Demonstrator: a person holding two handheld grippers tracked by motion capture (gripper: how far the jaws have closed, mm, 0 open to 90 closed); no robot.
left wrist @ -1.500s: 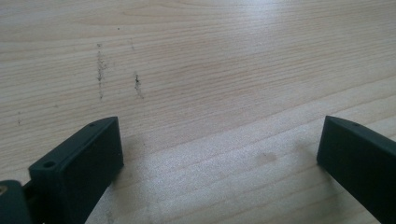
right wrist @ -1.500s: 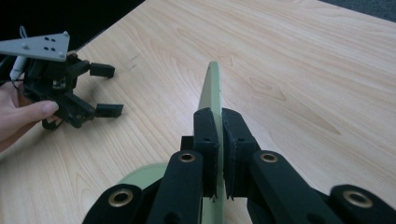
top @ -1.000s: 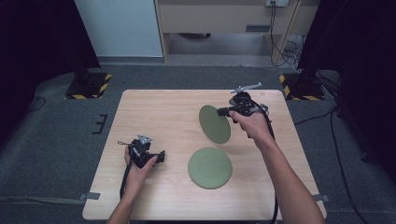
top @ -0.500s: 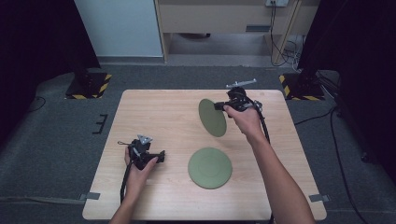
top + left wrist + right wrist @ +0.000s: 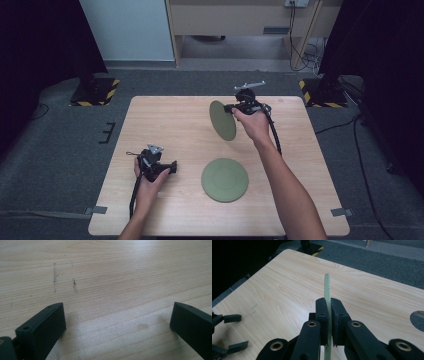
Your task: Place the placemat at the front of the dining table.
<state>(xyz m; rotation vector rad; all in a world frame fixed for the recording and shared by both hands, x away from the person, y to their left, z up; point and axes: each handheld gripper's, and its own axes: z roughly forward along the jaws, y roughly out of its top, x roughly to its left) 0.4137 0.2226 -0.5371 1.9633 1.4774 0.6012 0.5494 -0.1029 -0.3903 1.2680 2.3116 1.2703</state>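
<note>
Two round green plates are in play. One plate (image 5: 225,179) lies flat on the wooden table (image 5: 165,120), near its front middle. The other plate (image 5: 222,120) hangs above the table's far middle, standing almost on edge, with my right gripper (image 5: 231,107) shut on its rim. In the right gripper view the plate's thin edge (image 5: 327,287) rises from between the closed jaws of the right gripper (image 5: 328,312). My left gripper (image 5: 172,167) rests low at the front left, jaws wide open over bare wood (image 5: 117,320), nothing between them. It also appears in the right gripper view (image 5: 237,331).
Grey carpet surrounds the table. Black stands with yellow-striped bases sit off its far corners (image 5: 95,92) (image 5: 325,92). A wooden cabinet (image 5: 235,20) stands beyond the far edge. The right gripper's cable (image 5: 275,137) trails along the forearm.
My right gripper has carried the held plate toward the far side of the table and slightly left, and the plate now looks more edge-on. The left gripper and the flat plate have stayed put.
</note>
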